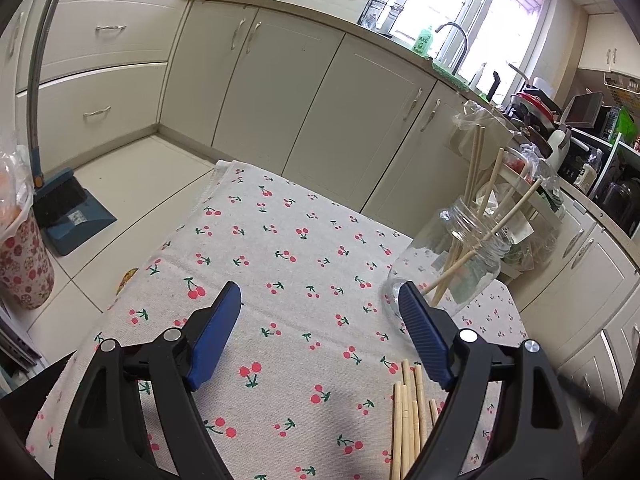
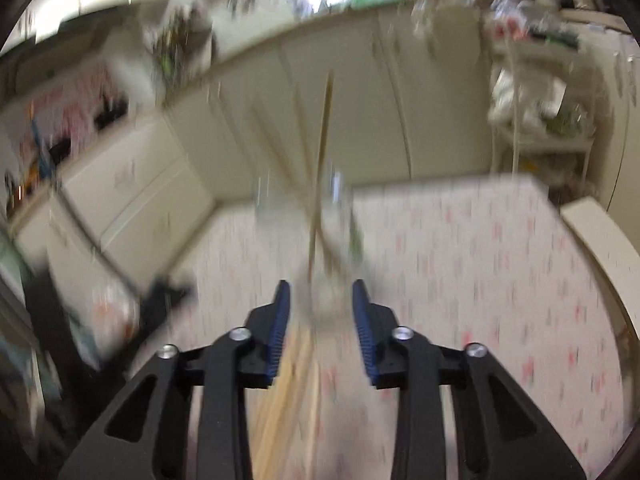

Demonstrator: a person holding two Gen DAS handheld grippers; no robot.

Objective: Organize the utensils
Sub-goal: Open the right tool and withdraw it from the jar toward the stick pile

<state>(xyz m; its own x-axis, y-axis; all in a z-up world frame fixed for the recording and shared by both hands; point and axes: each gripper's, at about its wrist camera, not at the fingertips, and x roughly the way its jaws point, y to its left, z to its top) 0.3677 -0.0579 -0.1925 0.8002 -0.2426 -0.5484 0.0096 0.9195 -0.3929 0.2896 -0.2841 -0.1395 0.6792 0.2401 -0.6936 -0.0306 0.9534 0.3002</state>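
Note:
A clear glass jar (image 1: pixel 460 264) stands on the cherry-print tablecloth (image 1: pixel 280 240) at the right, with several wooden chopsticks (image 1: pixel 492 184) leaning in it. More loose chopsticks (image 1: pixel 408 412) lie flat on the cloth beside my left gripper's right finger. My left gripper (image 1: pixel 320 288) is wide open over bare cloth and holds nothing. The right wrist view is badly blurred. In it the jar (image 2: pixel 324 240) sits straight ahead with chopsticks (image 2: pixel 325 128) sticking up. My right gripper (image 2: pixel 322 286) is open, with nothing pinched. Loose chopsticks (image 2: pixel 296 380) lie on the cloth under it.
Cream kitchen cabinets (image 1: pixel 304 92) run behind the table. A broom and blue dustpan (image 1: pixel 68 208) and a floral bin (image 1: pixel 24 264) stand on the floor to the left. A white rack (image 2: pixel 536 128) is past the table's far right corner.

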